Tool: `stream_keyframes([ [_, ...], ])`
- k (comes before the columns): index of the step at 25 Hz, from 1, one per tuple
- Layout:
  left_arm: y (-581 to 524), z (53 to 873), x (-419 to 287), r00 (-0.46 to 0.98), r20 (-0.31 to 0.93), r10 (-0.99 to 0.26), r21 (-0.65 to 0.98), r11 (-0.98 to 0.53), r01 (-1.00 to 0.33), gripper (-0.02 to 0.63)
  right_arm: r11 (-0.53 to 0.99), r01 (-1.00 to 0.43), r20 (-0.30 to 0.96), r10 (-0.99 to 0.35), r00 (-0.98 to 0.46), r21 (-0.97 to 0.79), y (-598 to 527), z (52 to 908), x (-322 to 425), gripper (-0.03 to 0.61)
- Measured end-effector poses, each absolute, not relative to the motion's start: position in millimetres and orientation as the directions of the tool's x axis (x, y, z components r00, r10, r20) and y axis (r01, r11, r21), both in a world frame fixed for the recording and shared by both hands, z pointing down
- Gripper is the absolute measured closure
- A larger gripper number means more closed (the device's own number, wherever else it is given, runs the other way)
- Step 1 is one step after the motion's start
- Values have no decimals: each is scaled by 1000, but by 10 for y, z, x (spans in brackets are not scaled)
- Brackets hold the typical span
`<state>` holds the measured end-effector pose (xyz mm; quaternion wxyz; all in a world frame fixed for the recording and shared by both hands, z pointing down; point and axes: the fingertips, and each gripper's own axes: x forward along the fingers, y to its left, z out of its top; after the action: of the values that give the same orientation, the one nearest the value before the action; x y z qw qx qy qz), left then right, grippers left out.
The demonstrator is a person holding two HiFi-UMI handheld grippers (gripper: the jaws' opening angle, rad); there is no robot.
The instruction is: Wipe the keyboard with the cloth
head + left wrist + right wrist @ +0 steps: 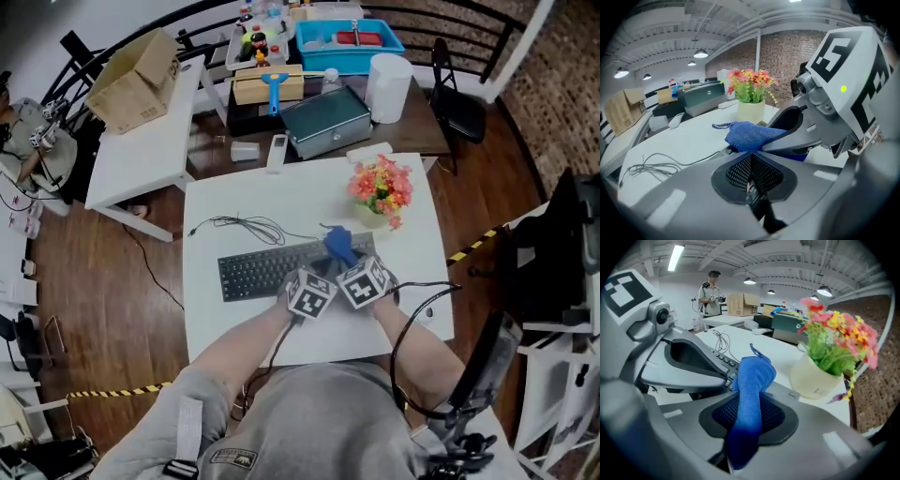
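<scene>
At the keyboard's right end, the blue cloth sits over the keys, clamped in the right gripper. The right gripper view shows its jaws closed on the cloth: a folded strip runs up between the pads and its free end bunches ahead of them, above the keys. Whether the cloth touches the keys cannot be determined. The left gripper is just beside the right one, their marker cubes nearly touching. The left gripper view shows its jaws pressed together with nothing between them, and the cloth lying just ahead under the right gripper's jaw. The keyboard lies lengthwise across the white table, near its front half. Its cable loops loosely on the table behind it. A flower pot stands near the table's right rear, close behind the cloth. Beyond the table, on a dark desk, stands a metal box, and a cardboard box sits on a second white table to the left.
</scene>
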<state>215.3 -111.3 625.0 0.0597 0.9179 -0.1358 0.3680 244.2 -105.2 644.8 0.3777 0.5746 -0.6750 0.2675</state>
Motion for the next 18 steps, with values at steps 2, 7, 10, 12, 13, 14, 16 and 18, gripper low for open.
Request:
stream_keyframes([
  [2, -1013, 6249, 2330, 696, 694, -186, 9, -964, -267, 620, 153, -986, 817, -575, -29, 72, -943, 6443, 2671, 466],
  [7, -846, 6260, 2607, 706, 690, -157, 15, -973, -231, 620, 100, -992, 818, -575, 2, 73, -771, 6456, 2993, 466],
  [10, -866, 6248, 2591, 701, 693, -170, 16, -968, -250, 620, 117, -991, 816, -579, -10, 71, -786, 6427, 2953, 466],
  [12, -930, 6229, 2503, 699, 690, -190, 10, -962, -272, 620, 139, -988, 807, -590, -23, 73, -830, 6373, 2852, 466],
  [13, -978, 6215, 2427, 698, 687, -204, 6, -958, -286, 620, 151, -986, 802, -597, -32, 74, -867, 6341, 2774, 466],
  [14, -1040, 6198, 2324, 695, 683, -223, 2, -952, -307, 620, 169, -983, 796, -603, -44, 74, -918, 6310, 2674, 466],
  [16, -1207, 6160, 2024, 678, 680, -279, -3, -926, -378, 620, 231, -970, 788, -610, -87, 71, -1066, 6254, 2399, 466],
  [18, -1402, 6126, 1627, 645, 680, -347, -15, -887, -462, 620, 305, -950, 782, -607, -142, 65, -1246, 6212, 2038, 466],
])
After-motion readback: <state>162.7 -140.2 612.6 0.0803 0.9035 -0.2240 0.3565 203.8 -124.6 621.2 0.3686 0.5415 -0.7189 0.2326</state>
